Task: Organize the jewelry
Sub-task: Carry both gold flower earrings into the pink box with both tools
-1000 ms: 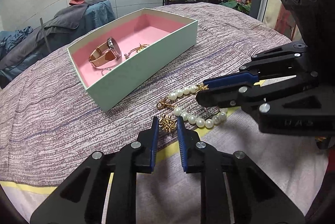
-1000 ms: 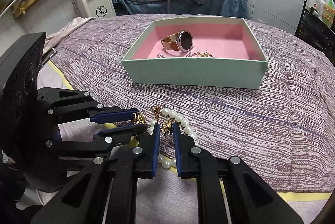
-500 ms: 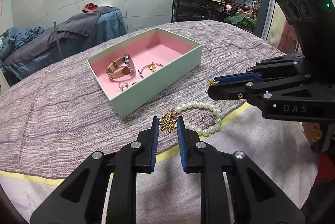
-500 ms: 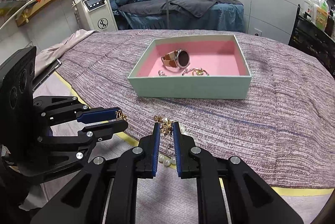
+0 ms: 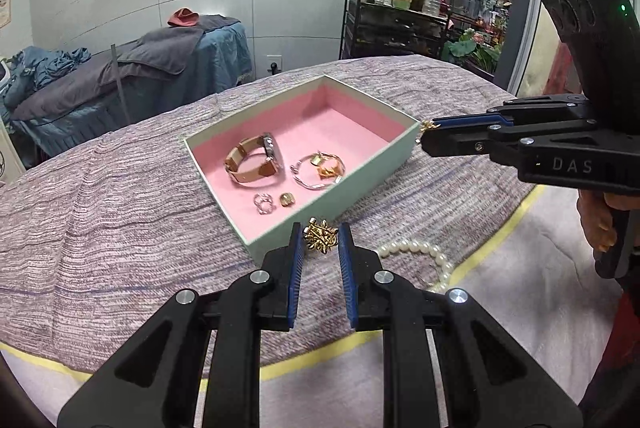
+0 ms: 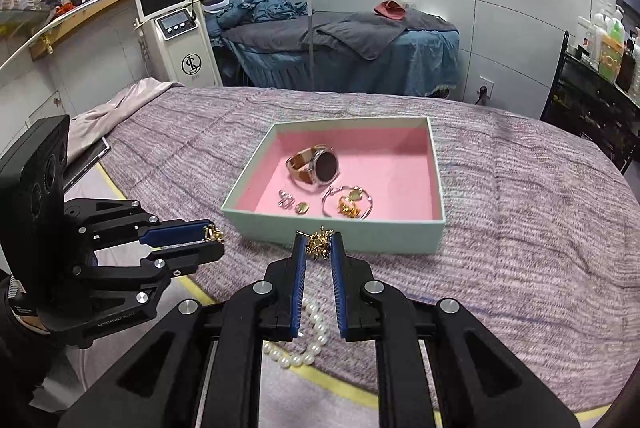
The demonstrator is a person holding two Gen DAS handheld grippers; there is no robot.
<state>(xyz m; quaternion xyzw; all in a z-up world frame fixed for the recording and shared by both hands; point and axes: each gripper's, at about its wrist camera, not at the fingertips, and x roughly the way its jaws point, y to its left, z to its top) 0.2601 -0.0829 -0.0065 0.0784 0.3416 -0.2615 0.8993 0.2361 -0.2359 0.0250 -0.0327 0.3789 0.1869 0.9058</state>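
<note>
My left gripper (image 5: 320, 234) is shut on a small gold earring (image 5: 319, 237), held above the bed just in front of the mint box (image 5: 352, 194). My right gripper (image 6: 319, 244) is shut on a second gold earring (image 6: 318, 243) near the box's front wall (image 6: 360, 234). The pink-lined box holds a tan-strap watch (image 6: 314, 166), a silver bangle (image 6: 348, 206) and small rings (image 6: 294, 204). A pearl bracelet (image 5: 424, 254) lies on the bedspread below both grippers and shows in the right wrist view (image 6: 308, 340). Each gripper shows in the other's view, the right (image 5: 426, 134), the left (image 6: 214, 240).
The box sits on a purple woven bedspread (image 6: 520, 228) with a yellow edge stripe (image 5: 500, 232). Behind stand a massage bed with blue covers (image 6: 360, 48), a white machine (image 6: 180, 40), and a black trolley with bottles (image 5: 400, 16).
Both grippers have lifted from the bedspread, each with an earring, and moved toward the box. The pearl bracelet stayed on the bed.
</note>
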